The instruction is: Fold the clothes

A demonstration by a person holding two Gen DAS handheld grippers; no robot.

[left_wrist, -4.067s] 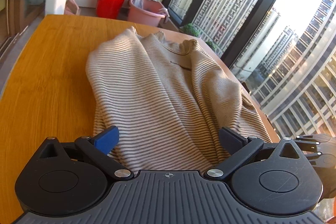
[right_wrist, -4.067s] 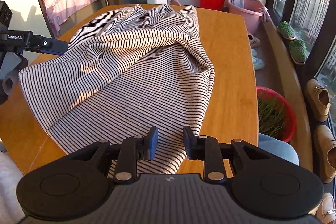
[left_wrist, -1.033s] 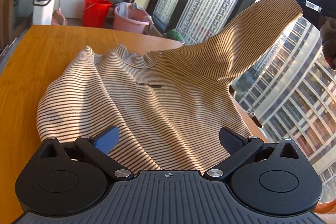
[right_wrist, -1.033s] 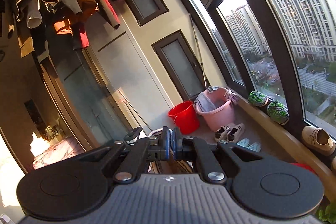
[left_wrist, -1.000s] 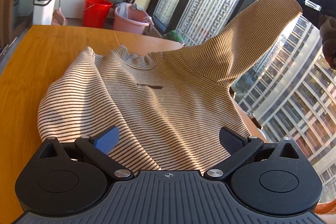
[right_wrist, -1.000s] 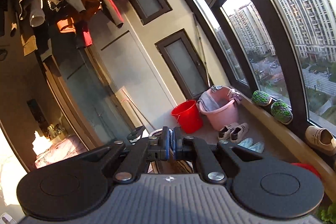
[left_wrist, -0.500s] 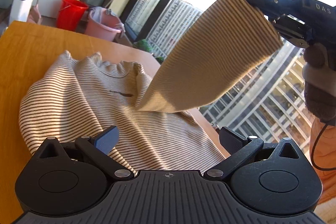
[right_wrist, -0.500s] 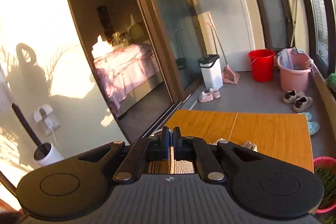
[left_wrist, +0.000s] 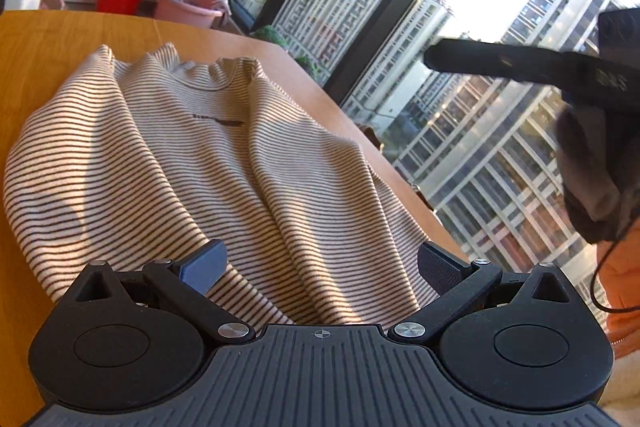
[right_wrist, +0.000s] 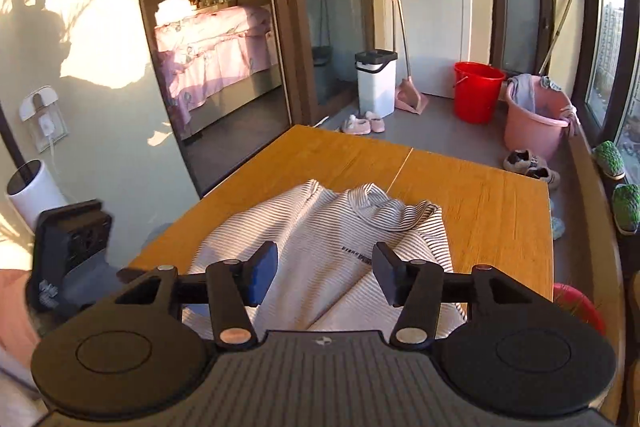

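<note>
A cream top with thin dark stripes (left_wrist: 192,163) lies on the wooden table (left_wrist: 48,59), its collar at the far end and a sleeve folded over its right side. My left gripper (left_wrist: 320,265) hovers just over the near hem, open, with cloth below its fingers but none pinched. In the right wrist view the same striped top (right_wrist: 352,239) lies below my right gripper (right_wrist: 325,273), whose jaws are opening with nothing between them. The right gripper also shows at the upper right of the left wrist view as a black finger (left_wrist: 500,61) held by a gloved hand (left_wrist: 592,183).
Beyond the table stand a red bucket (right_wrist: 478,91), a pink basin (right_wrist: 534,121) with laundry, a white bin (right_wrist: 376,81) and shoes (right_wrist: 530,165) on the floor. Tall windows run along the right. A red pot (right_wrist: 576,303) sits by the table's right edge.
My right gripper let go of the sleeve, which dropped folded across the top. That gripper swung down and turned from the window to face the table, its jaws spreading. The left gripper barely shifted.
</note>
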